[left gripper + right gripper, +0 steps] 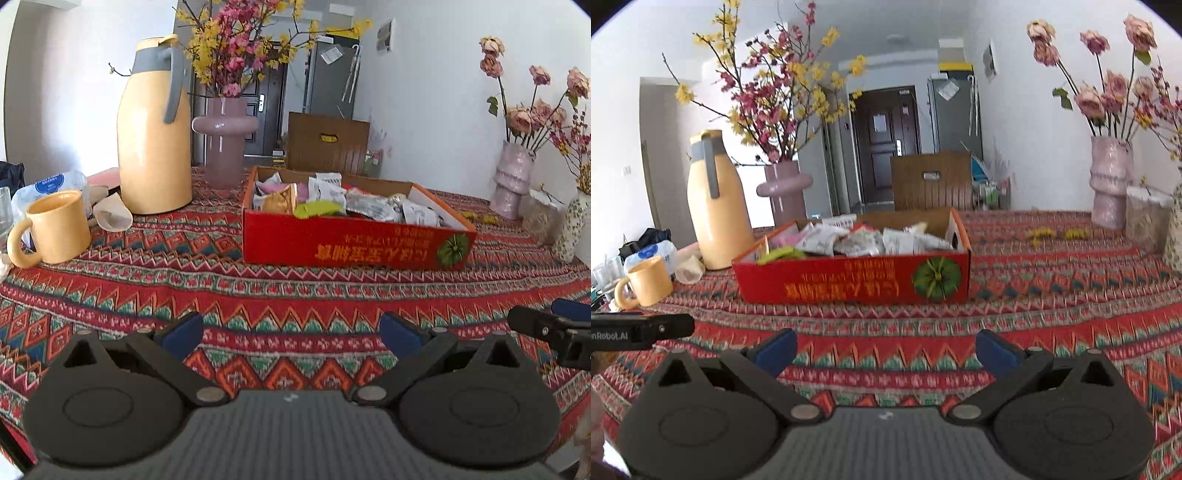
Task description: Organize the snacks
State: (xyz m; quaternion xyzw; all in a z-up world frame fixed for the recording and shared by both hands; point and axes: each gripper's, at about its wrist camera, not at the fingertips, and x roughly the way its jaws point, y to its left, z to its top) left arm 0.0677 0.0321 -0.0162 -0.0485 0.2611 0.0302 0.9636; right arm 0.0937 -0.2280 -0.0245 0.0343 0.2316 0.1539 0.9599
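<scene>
A red cardboard box (351,247) stands on the patterned tablecloth, filled with several snack packets (332,201) in white, yellow-green, pink and gold wrappers. It also shows in the right wrist view (849,282), with its snack packets (864,238) heaped inside. My left gripper (291,332) is open and empty, low over the cloth well in front of the box. My right gripper (886,349) is open and empty, also in front of the box. The right gripper's tip shows at the left view's right edge (546,328).
A yellow thermos jug (155,129), a yellow mug (55,227) and a pink vase with flowers (223,144) stand left of the box. A pink vase with dried roses (511,181) and a clear container (1147,221) stand at the right. A wooden chair (327,144) is behind the table.
</scene>
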